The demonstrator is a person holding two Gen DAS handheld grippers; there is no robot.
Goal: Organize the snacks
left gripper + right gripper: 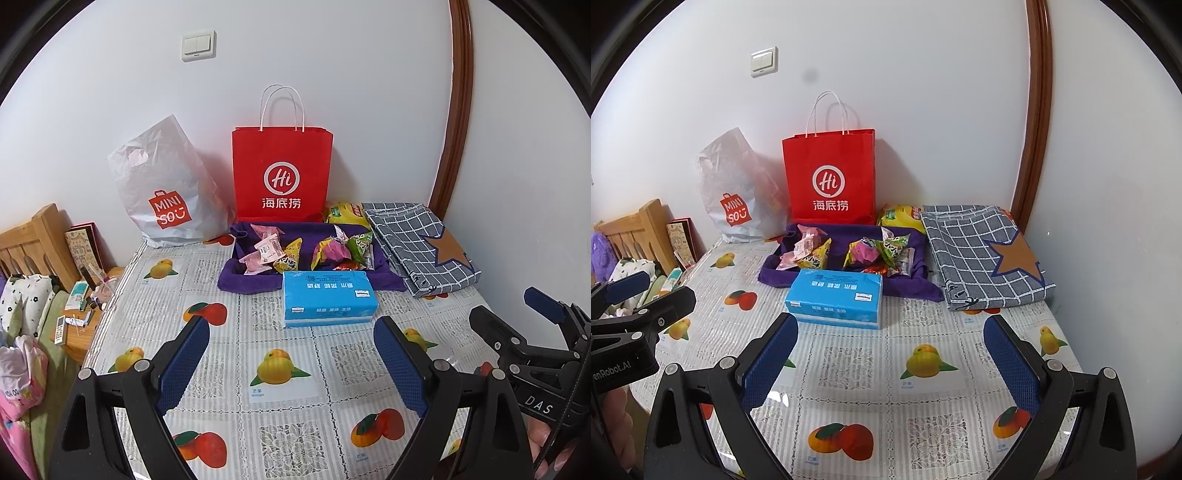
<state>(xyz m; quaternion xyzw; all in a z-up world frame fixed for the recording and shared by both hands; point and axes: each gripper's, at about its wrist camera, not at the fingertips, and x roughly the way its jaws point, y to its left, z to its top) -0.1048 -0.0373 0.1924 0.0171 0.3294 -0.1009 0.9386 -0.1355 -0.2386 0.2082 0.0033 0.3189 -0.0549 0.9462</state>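
At the far left, beside the table (229, 402), stands a wooden headboard (37, 236) with bedding below it, and a low wooden stand carries small bottles and a remote. The table wears a plastic cover printed with oranges and mangoes.

Against the far wall, left of centre, a white MINISO plastic bag (166, 195) leans toward a red paper bag (282, 173) with white twine handles, which stands upright just right of it. A light switch (198, 45) sits on the wall above them.

In front of the red bag lies a purple cloth tray (229, 278) holding the snacks (284, 251): pink wrapped pieces and a yellow triangular packet on its left half, a pink-and-yellow packet, green packets and red wrappers on its right half. A blue tissue pack (328, 299) lies flat on the table, touching the tray's near edge. A yellow bag (345, 214) rests behind the tray's far right corner, next to the red bag.

To the right, a folded grey checked cloth (421, 243) with a brown star patch lies just beside the tray.

Near the camera, the left gripper (291, 365) hovers over the table with its blue pads spread wide and nothing between them. The right gripper (892, 362) sits just to its right, likewise spread wide and empty, both on the near side of the tissue pack.
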